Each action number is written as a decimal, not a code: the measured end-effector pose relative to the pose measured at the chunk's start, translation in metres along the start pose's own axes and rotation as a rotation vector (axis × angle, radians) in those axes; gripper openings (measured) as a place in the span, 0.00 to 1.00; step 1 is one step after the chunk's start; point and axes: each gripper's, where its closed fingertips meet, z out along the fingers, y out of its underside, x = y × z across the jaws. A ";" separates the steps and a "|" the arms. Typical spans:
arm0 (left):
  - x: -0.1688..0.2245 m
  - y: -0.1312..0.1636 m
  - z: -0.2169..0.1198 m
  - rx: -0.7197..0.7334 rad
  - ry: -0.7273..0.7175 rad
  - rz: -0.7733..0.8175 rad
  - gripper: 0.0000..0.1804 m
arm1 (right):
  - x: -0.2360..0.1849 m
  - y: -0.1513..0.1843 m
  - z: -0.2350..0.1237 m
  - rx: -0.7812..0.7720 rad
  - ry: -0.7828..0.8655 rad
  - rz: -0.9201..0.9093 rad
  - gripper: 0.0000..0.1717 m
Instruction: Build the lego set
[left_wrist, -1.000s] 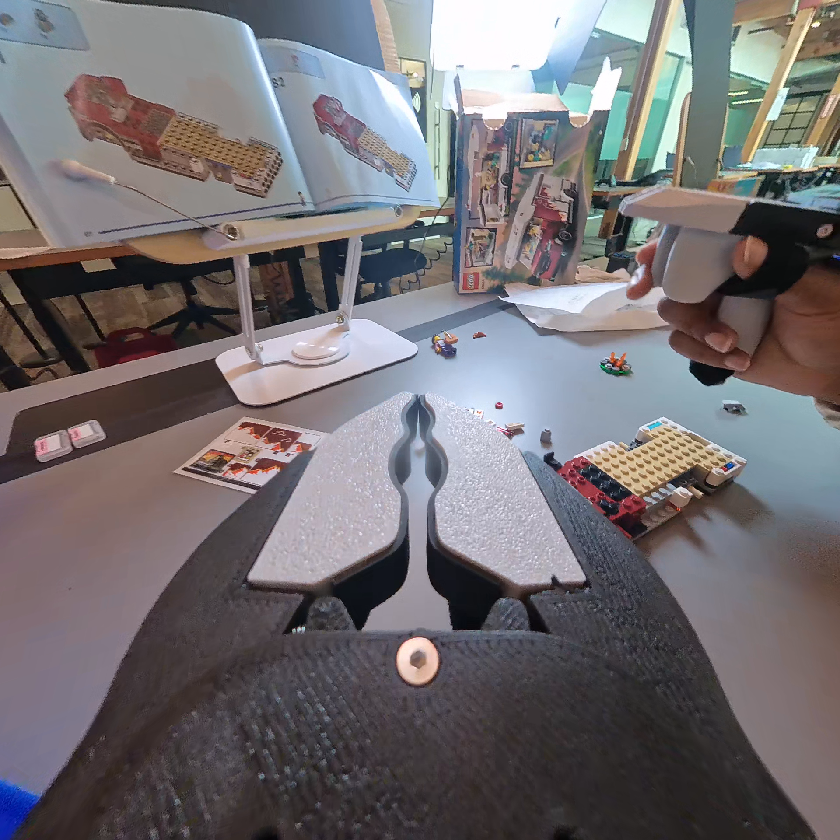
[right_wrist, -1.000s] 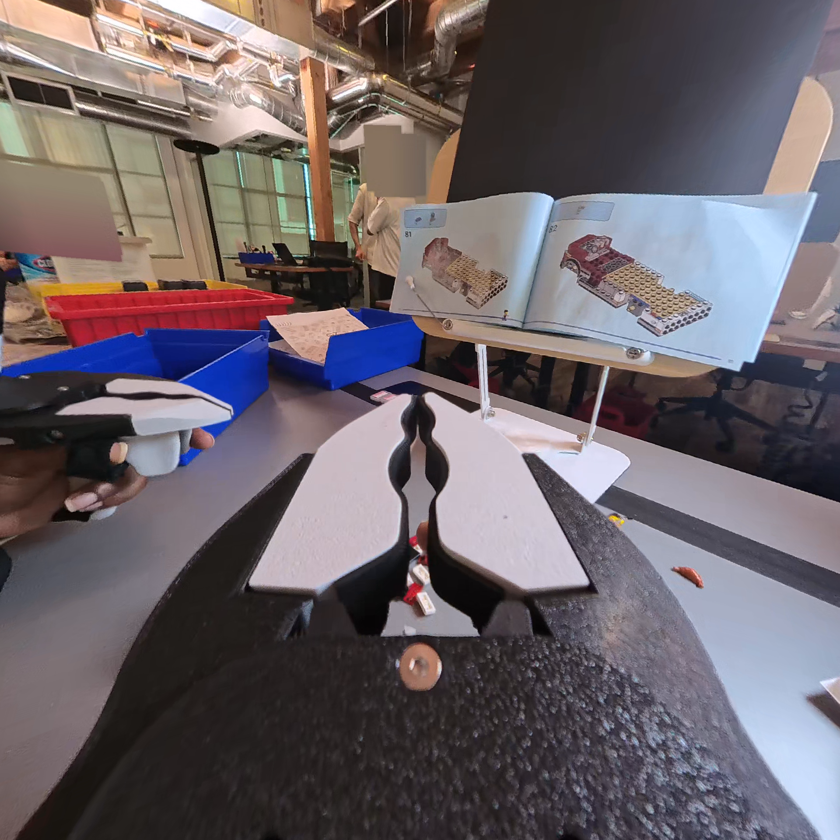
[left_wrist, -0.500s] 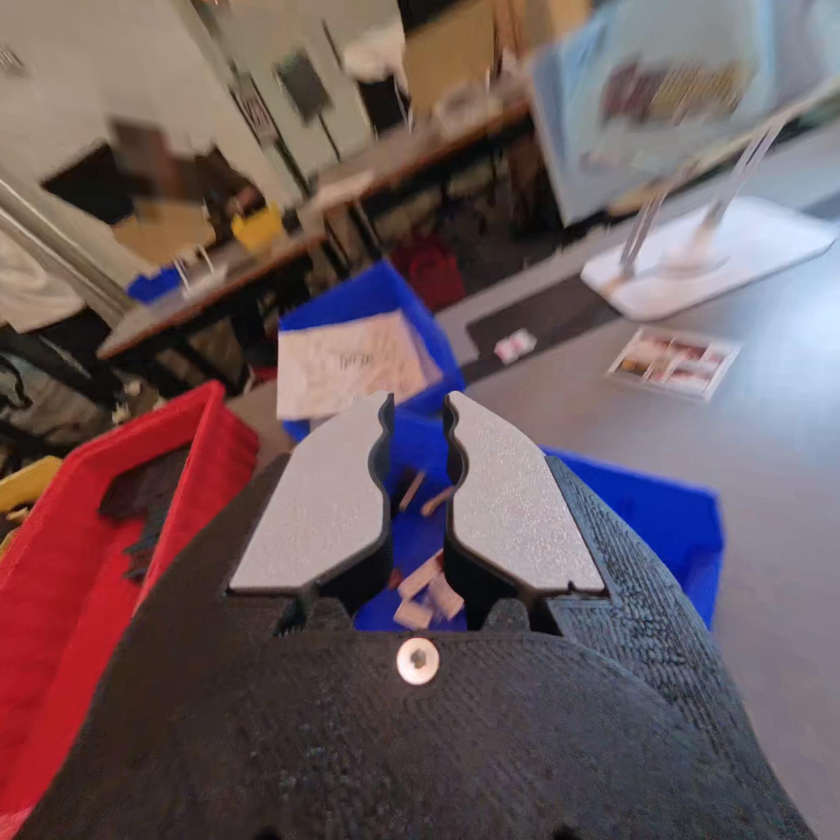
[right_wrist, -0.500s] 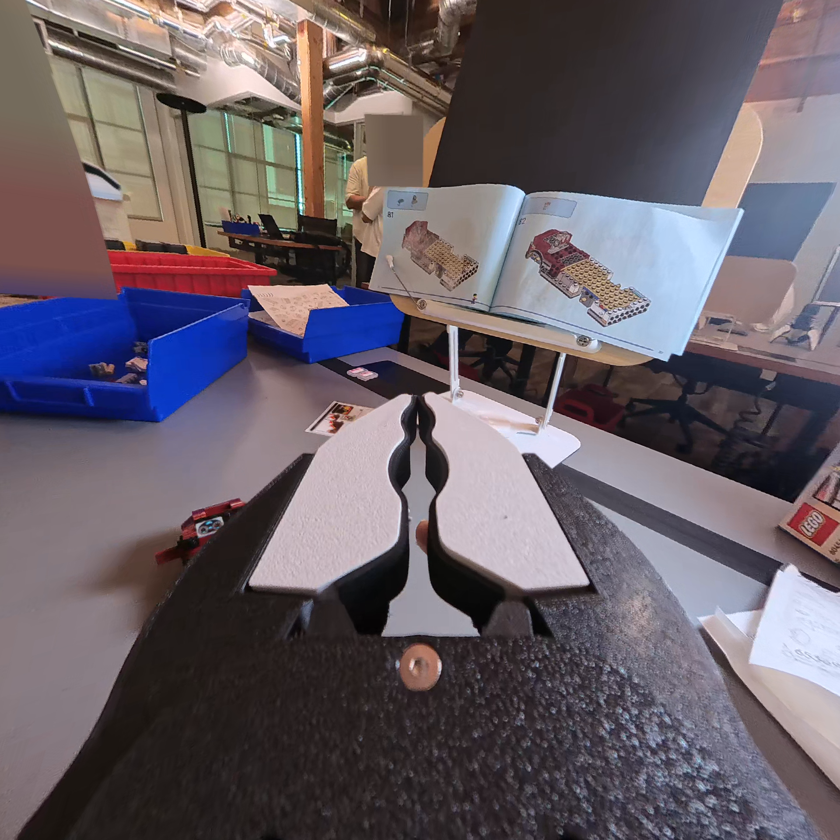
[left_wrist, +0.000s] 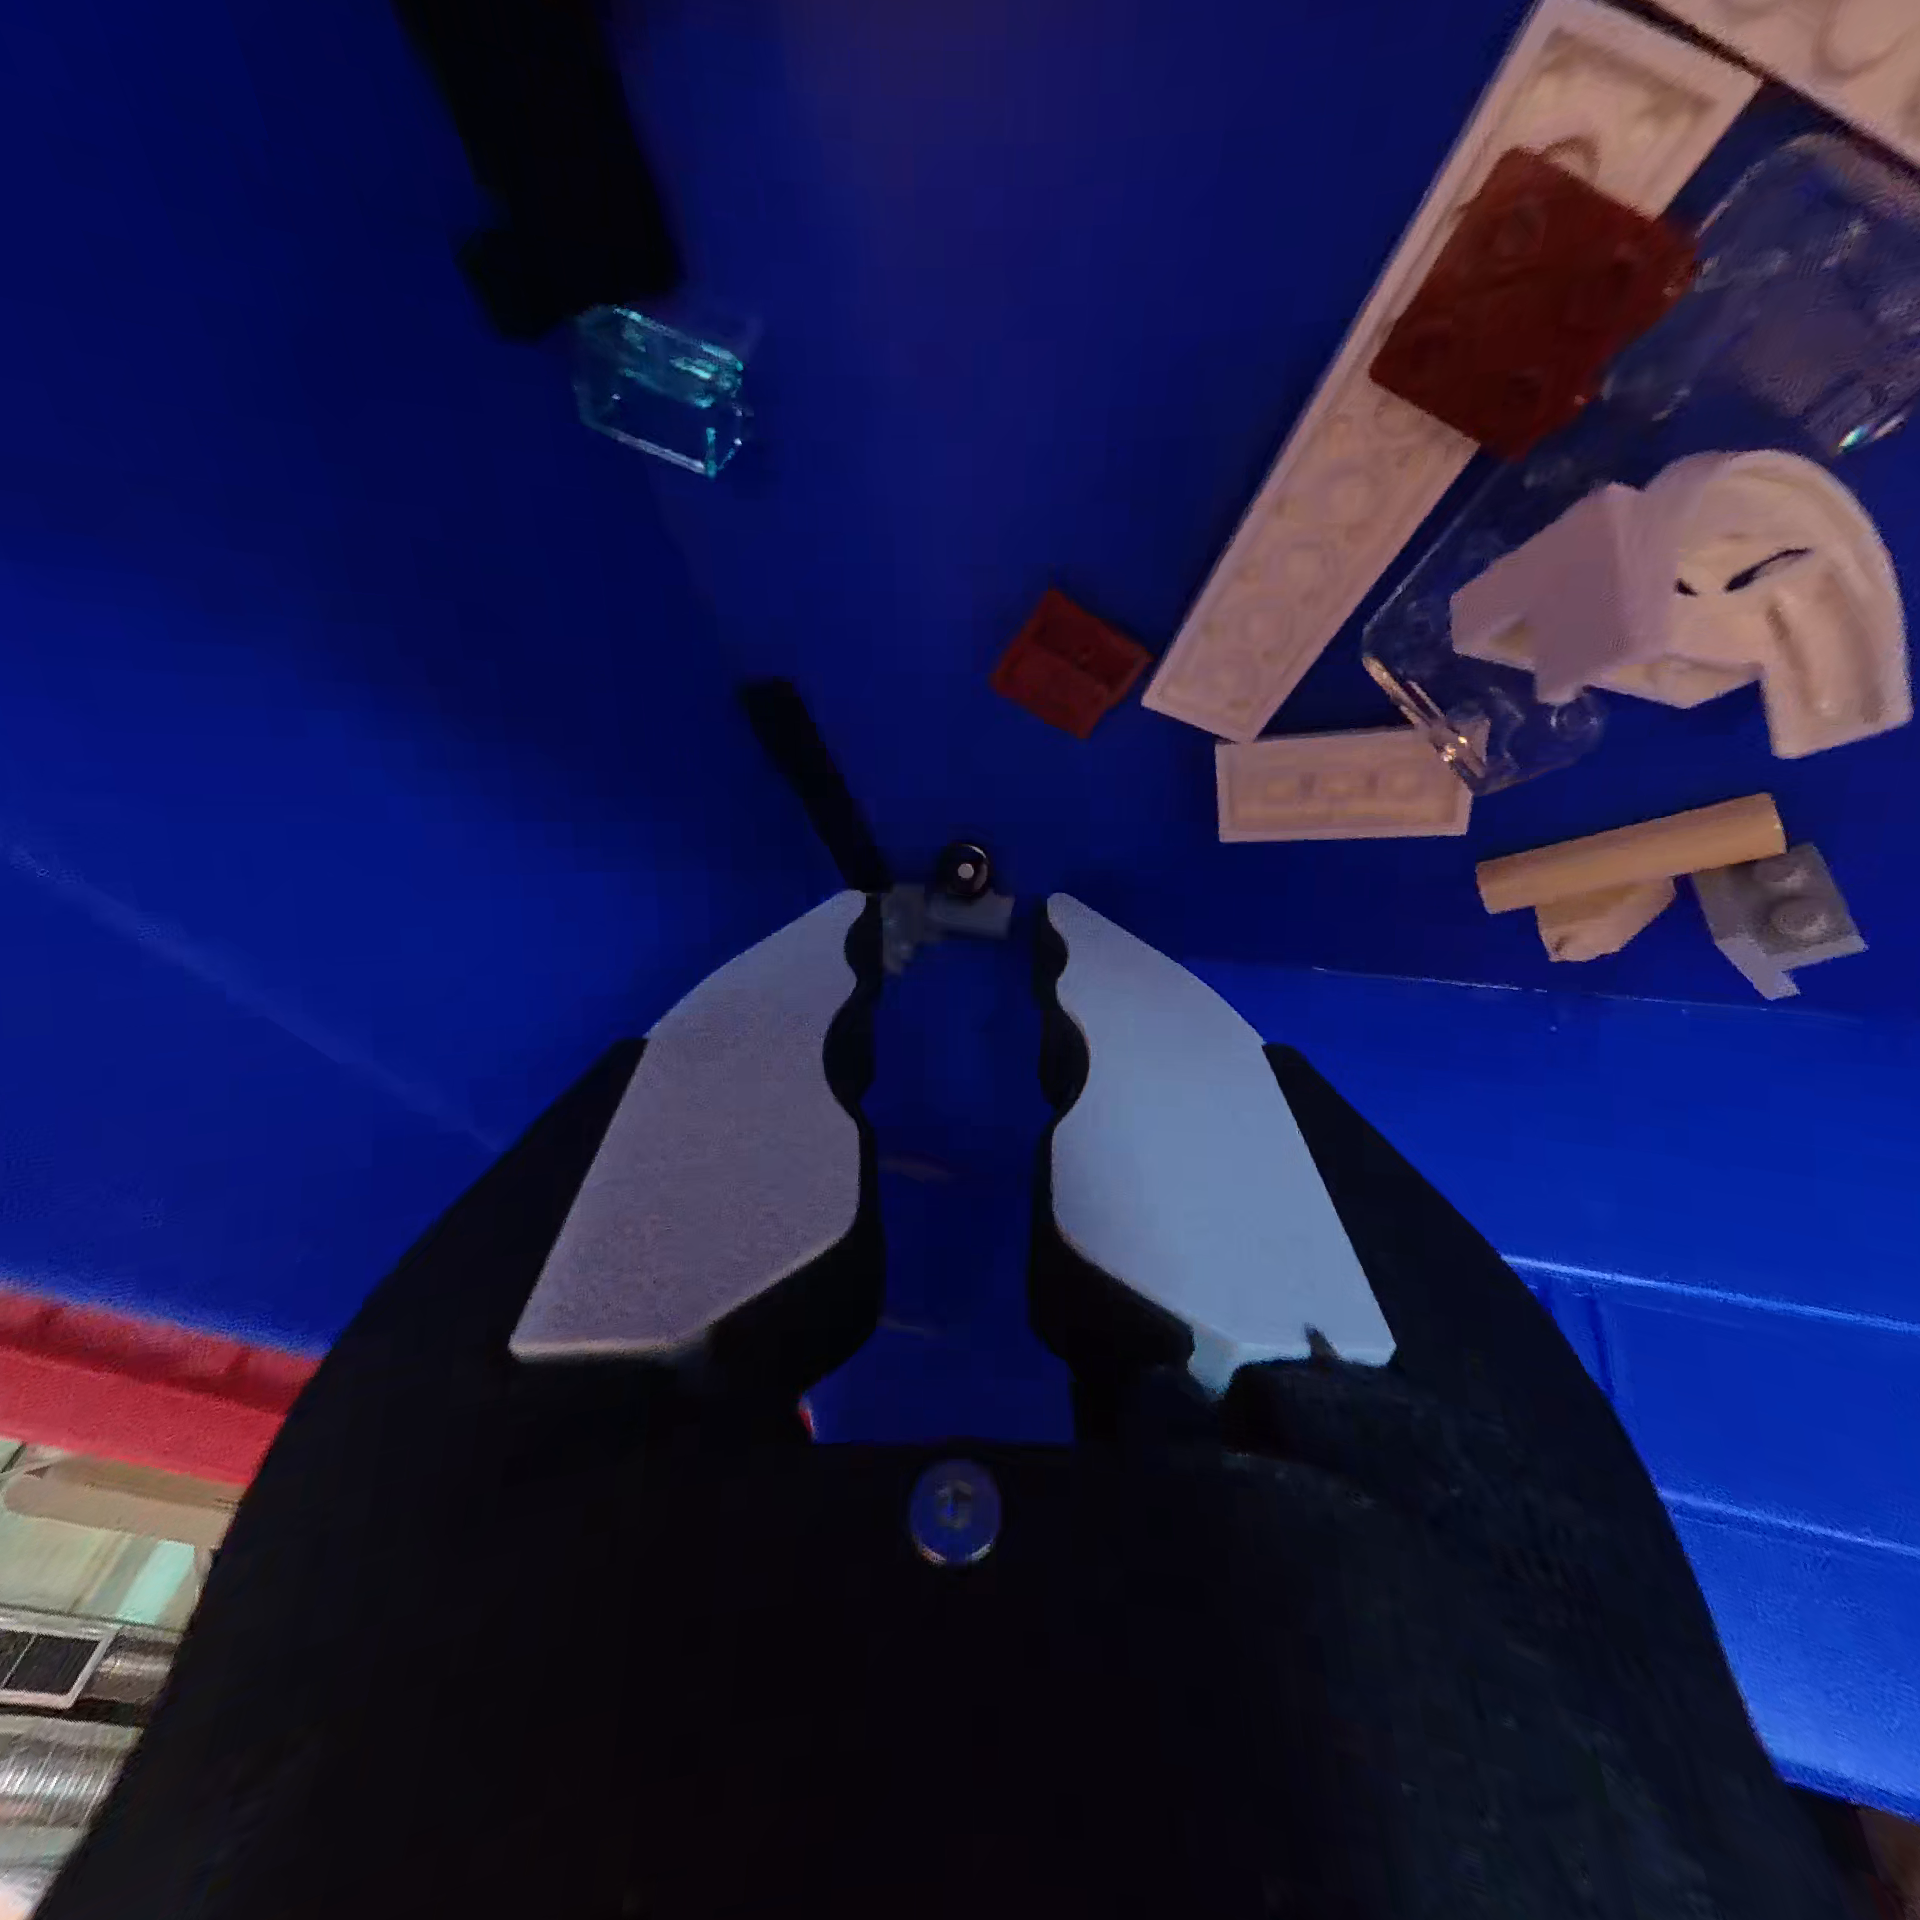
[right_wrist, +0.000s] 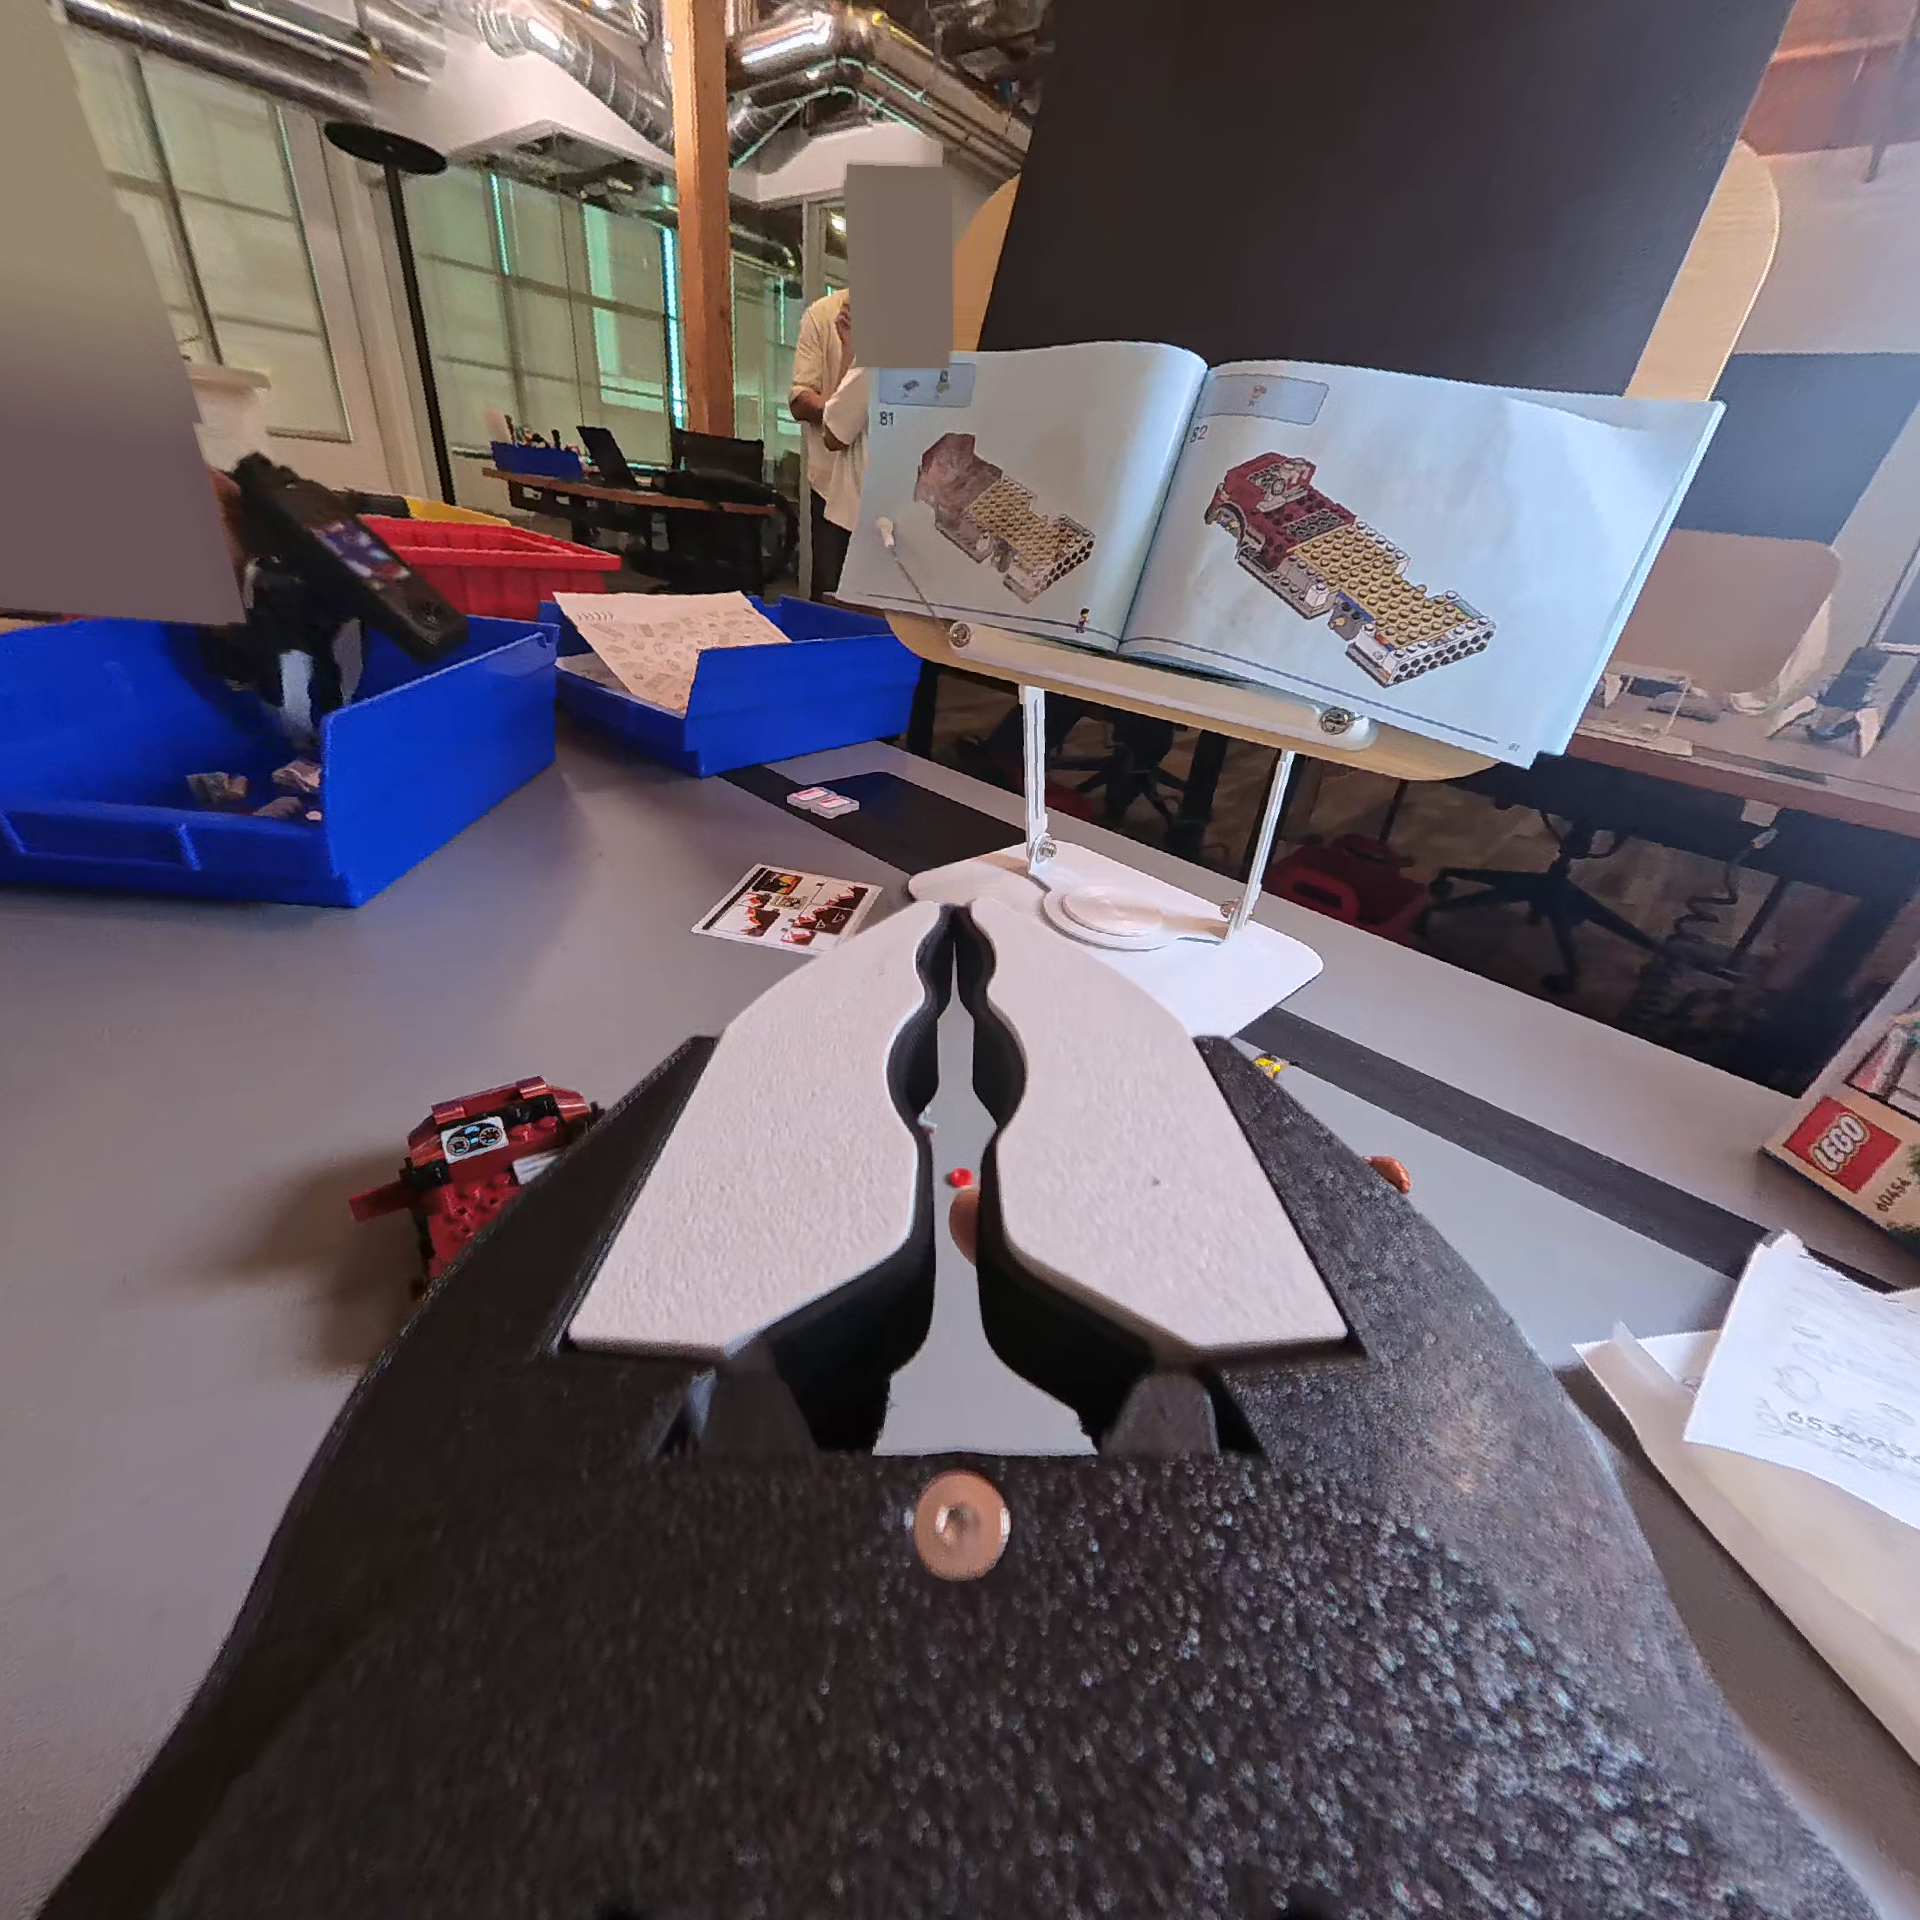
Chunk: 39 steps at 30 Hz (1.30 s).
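My left gripper (left_wrist: 956, 912) is open, reaching down inside a blue bin (left_wrist: 312, 623). A small grey piece with a black round top (left_wrist: 971, 904) lies between its fingertips, close to the left pad; the right pad stands clear of it. A thin black bar (left_wrist: 810, 779) lies just ahead. The right wrist view shows this gripper (right_wrist: 301, 644) dipping into the bin (right_wrist: 436, 769). My right gripper (right_wrist: 954, 920) is shut above the grey table (right_wrist: 312, 1039), with nothing visible between its tips. A dark red brick cab (right_wrist: 488, 1153) sits to its left.
Loose pieces lie in the bin: a clear brick (left_wrist: 665, 390), a red tile (left_wrist: 1070, 660), a long white plate (left_wrist: 1382, 416), a white arch (left_wrist: 1714, 603), a tan rod (left_wrist: 1631, 852). An open booklet (right_wrist: 1288, 520) on a white stand (right_wrist: 1143, 935), a sticker sheet (right_wrist: 790, 904), a second blue bin (right_wrist: 769, 696), papers (right_wrist: 1818, 1403). The grippers' ends are close to 70 centimeters from one another. The left gripper is farther from the dark red brick cab (right_wrist: 488, 1153), some 55 centimeters, than the right, some 20 centimeters.
My left gripper swung left from over the table, went down into the blue bin and opened. My right gripper stayed shut and drew back a little from the booklet stand.
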 end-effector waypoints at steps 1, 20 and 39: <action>0.001 0.000 0.003 -0.007 0.014 0.002 0.15 | 0.002 0.002 0.000 -0.004 0.004 0.005 0.00; 0.016 -0.046 -0.140 0.560 -0.247 -0.066 0.05 | -0.001 0.001 -0.002 -0.007 -0.026 0.007 0.00; 0.412 -0.306 -0.244 1.281 0.295 0.176 0.05 | -0.134 0.070 -0.043 -0.501 -0.444 -0.165 0.06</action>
